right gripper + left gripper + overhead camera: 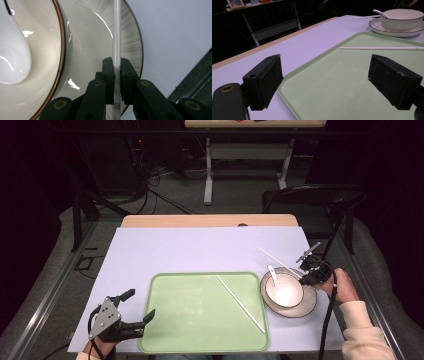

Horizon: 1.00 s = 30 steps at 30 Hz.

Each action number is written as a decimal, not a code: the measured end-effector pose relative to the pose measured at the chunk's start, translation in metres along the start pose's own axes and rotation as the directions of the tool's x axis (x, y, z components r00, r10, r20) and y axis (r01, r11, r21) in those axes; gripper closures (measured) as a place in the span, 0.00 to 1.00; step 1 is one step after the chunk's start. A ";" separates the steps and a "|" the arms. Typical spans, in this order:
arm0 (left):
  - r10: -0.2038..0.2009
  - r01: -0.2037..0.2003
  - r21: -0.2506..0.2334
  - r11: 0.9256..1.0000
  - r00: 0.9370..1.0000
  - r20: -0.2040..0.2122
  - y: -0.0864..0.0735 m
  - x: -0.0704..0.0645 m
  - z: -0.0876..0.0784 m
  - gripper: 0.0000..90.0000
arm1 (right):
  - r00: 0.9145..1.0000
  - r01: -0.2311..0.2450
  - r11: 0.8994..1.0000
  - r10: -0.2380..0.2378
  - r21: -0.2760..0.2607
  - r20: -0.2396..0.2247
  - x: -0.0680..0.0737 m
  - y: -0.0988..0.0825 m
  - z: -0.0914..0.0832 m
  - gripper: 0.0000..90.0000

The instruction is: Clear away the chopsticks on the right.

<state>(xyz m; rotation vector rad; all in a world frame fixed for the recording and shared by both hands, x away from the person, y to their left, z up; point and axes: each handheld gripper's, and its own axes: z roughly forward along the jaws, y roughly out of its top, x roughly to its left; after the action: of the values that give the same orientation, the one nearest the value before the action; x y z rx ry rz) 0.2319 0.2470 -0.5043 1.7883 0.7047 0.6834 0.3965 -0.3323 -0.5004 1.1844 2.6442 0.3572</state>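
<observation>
Apparently over the plate [130, 37], right gripper [117, 75] clamps a chopstick [116, 30]; left gripper [324, 82] gapes empty.

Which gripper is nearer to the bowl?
Right. The right gripper is beside the bowl, over the plate's rim, shut on a white chopstick. The left gripper sits open at the green tray's far-left edge.

Thin white plastic chopstick [116, 37] | lying slanted across the rim of the round cream ribbed plate [130, 42] | near end sitting pinched between two black jaws | far end pointing out over the pale lilac tabletop | resting just beside the cream brown-rimmed bowl [42, 57].
</observation>
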 end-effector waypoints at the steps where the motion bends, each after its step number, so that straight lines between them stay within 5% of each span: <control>1: 0.000 0.000 0.000 1.000 1.000 0.000 0.000 0.000 0.000 0.14 | 1.000 -0.011 1.000 0.011 -0.011 0.008 -0.001 0.001 -0.002 0.93; 13: 0.003 -0.003 0.002 1.000 1.000 0.002 0.000 0.000 0.000 0.14 | 0.986 -0.158 0.983 0.161 -0.089 0.030 0.009 0.011 -0.039 0.93; 30: 0.004 -0.004 0.003 1.000 1.000 0.003 0.000 0.000 0.000 0.14 | 0.985 -0.156 0.976 0.165 -0.149 0.051 0.053 0.031 -0.076 0.93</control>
<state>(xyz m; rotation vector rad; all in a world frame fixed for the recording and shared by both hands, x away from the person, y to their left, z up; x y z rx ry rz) 0.2318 0.2466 -0.5043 1.7932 0.7009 0.6825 0.3612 -0.2824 -0.4248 1.3424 2.4297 0.5212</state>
